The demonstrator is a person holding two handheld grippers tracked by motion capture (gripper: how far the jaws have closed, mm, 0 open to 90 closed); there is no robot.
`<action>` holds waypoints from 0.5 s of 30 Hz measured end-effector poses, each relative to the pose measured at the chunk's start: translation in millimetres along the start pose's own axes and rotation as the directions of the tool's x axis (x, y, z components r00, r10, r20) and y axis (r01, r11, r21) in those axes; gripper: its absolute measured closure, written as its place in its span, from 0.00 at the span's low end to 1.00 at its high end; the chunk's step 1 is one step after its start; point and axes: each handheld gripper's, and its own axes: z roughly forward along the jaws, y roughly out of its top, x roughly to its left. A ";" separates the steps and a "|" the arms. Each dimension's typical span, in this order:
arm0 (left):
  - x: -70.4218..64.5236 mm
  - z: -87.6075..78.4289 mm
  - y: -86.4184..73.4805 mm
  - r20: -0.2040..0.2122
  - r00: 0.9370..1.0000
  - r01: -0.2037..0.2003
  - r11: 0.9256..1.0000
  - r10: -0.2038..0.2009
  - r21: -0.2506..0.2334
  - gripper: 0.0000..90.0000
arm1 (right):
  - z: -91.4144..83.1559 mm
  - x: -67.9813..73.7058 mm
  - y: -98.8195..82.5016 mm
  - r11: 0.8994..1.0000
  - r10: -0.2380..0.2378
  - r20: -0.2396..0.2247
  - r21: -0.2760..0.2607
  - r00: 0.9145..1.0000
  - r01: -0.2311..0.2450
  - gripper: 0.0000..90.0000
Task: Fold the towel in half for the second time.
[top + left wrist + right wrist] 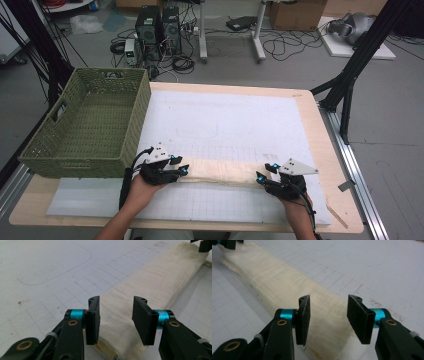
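- The place was a robotics or recording lab, not a home.
- A wooden table (320,130) stood on a grey concrete floor, topped with a white grid-marked mat (225,125).
- Behind the table, two black computer towers (159,27) sat on the floor amid loose tangled cables (280,45).
- Right of the table, black tripod legs (350,75) rose from the floor.
- Behind the table, cardboard boxes (295,15) lay at the far wall.
- At the table's left end sat a green woven basket (87,125).
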 end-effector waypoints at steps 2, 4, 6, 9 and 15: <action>0.9 2.3 -3.3 -0.010 1.000 0.002 0.999 -0.002 0.033 0.65 | -1.9 -1.7 -1.2 1.000 0.011 -0.001 0.013 1.000 -0.011 0.72; 1.0 4.1 -6.0 -0.012 1.000 -0.010 0.998 0.010 0.065 0.69 | -0.7 -2.8 -4.2 0.998 -0.008 -0.005 0.058 1.000 0.008 0.80; 0.7 4.6 -7.5 -0.012 1.000 -0.025 0.997 0.026 0.079 0.73 | 1.7 -4.0 -8.1 0.996 -0.009 -0.011 0.091 1.000 0.010 0.81; 0.3 3.2 -9.2 -0.009 0.999 -0.034 0.996 0.035 0.086 0.75 | 4.0 -6.8 -13.5 0.992 -0.001 -0.015 0.130 1.000 0.003 0.81; -1.8 -1.4 -11.4 -0.015 0.998 -0.056 0.993 0.058 0.106 0.77 | -1.0 -7.5 -17.8 0.989 0.007 -0.029 0.148 1.000 -0.002 0.81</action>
